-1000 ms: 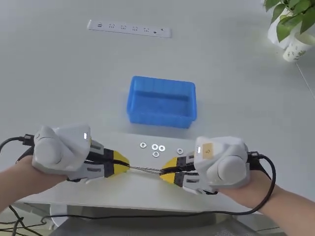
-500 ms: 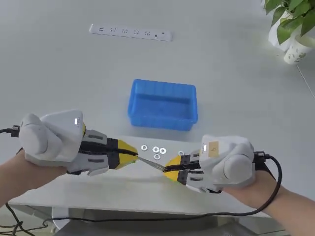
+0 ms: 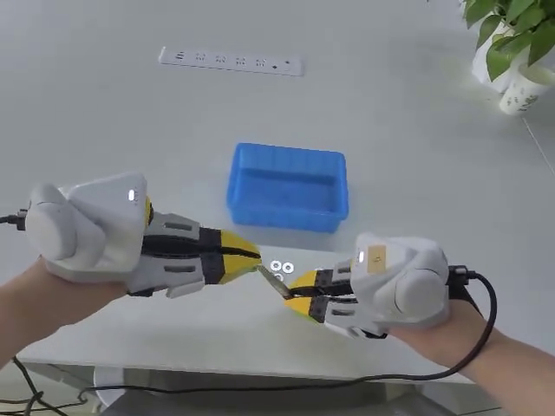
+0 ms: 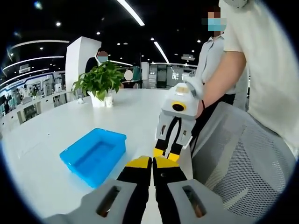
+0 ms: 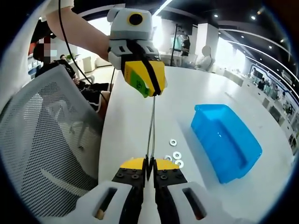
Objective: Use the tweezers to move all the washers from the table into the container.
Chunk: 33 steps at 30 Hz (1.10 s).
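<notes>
Grey table [image 3: 416, 156]; blue container [image 3: 286, 212] at the far centre. Left gripper [image 3: 251, 256] and right gripper [image 3: 293, 284] are both clenched on the tweezers [image 5: 151, 126], one at each end. Washers [image 5: 177, 154] lie between tweezers and container. Likely risk: if either grip loosens, the tweezers drop and scatter the washers

Container [image 3: 288, 186] bright blue, faint vertical ribbing on its walls; washers [image 3: 282, 267] silver; tweezers [image 5: 151, 135] steel-grey, a dull shine; left gripper [image 3: 257, 257] pale grey shell, black mid-section, yellow at the jaw tips; right gripper [image 3: 291, 291] same grey, black and yellow, small tan label on top; table [image 3: 113, 130] off-white, plain, no pattern; power strip [image 3: 231, 61] white with dark sockets; plant [image 3: 507, 30] green leaves, white pot; cable [image 3: 260, 381] black; chair [image 4: 238, 154] grey mesh, fine grid weave.
</notes>
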Available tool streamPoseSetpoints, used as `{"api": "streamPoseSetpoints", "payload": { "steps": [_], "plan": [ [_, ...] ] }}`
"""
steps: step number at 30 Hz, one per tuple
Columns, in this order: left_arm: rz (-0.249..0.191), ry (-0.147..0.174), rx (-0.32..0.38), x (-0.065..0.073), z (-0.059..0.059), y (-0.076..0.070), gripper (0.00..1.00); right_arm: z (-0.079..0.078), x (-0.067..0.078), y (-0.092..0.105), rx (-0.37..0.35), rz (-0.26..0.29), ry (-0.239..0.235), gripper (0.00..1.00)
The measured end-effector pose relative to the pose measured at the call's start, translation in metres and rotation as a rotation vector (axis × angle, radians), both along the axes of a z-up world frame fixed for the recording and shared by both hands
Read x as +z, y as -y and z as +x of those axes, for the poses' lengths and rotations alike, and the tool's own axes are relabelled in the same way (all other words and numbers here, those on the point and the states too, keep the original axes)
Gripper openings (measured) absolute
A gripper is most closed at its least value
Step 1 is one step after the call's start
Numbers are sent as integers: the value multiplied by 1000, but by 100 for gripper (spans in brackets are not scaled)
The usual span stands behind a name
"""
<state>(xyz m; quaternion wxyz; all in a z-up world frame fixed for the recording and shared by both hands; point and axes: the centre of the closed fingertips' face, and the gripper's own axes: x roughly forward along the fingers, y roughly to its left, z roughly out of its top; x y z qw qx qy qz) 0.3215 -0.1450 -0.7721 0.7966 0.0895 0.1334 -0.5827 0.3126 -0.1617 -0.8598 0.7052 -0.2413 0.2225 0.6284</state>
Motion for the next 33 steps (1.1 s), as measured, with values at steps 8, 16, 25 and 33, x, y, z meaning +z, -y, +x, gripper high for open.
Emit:
{"api": "streamPoseSetpoints", "payload": {
  "steps": [8, 16, 25, 33],
  "plan": [
    [-13, 23, -41, 8, -7, 17, 4, -6, 8, -12, 21, 31, 16, 7],
    [14, 6, -13, -6, -8, 8, 4, -3, 4, -6, -5, 36, 10, 7],
    [-30, -28, 213, -9, 23, -58, 23, 2, 10, 0, -26, 60, 14, 7],
    [-26, -58, 89, -19, 0, -28, 13, 5, 17, -9, -30, 90, 15, 7]
  ]
}}
